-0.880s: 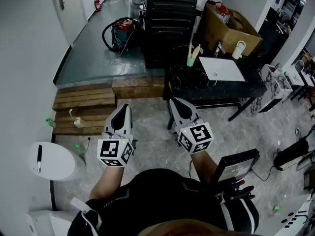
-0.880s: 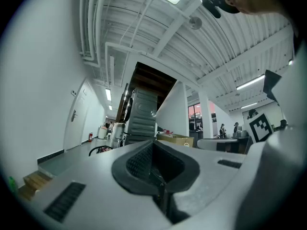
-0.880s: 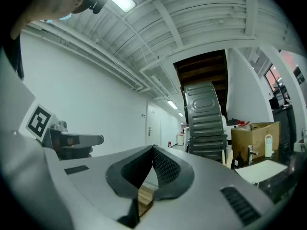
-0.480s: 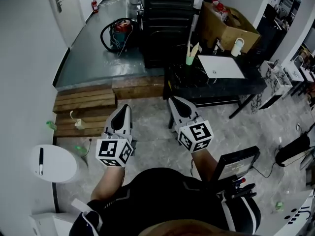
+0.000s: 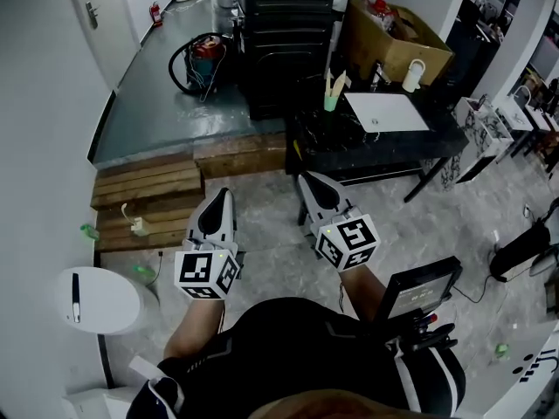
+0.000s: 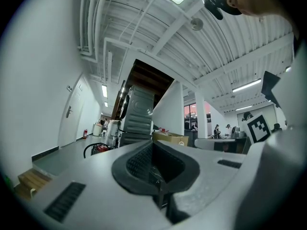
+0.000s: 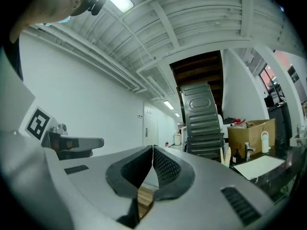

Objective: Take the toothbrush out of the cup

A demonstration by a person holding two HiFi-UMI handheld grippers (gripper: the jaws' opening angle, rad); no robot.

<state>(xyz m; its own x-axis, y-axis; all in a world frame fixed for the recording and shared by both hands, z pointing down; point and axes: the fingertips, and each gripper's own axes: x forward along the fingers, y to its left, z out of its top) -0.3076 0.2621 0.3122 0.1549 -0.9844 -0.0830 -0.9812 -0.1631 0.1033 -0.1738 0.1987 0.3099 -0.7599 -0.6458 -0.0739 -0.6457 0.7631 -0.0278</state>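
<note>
The person stands on a grey marbled floor and holds both tools level, pointing to 12 o'clock. The white left gripper, with a square-marker cube at its rear, has its fingers pressed together. In the left gripper view the black ribbed pads meet along one seam with nothing between them. The white right gripper is the same. In the right gripper view its ribbed pads touch at the tips, and only a thin slit lower down shows floor and wood. It grips nothing.

The small green cup stands at the near left end of the low black table. It lies at about 12 o'clock from the right gripper and 1 o'clock from the left, well apart from both. The pale toothbrush stands upright in the cup, rising above the rim beside a second pale stick.

A white rectangular basin lies on the table at 3 o'clock of the cup, with a chrome tap and a white bottle behind it. A brown cardboard box sits at 1 o'clock of the cup and a tall black ribbed cabinet at 11 o'clock. A red machine ringed by a black hose lies at 10 o'clock on the raised grey floor. Brown wooden plank steps are at 9 o'clock of the left gripper, and a white round bin at 8 o'clock.
</note>
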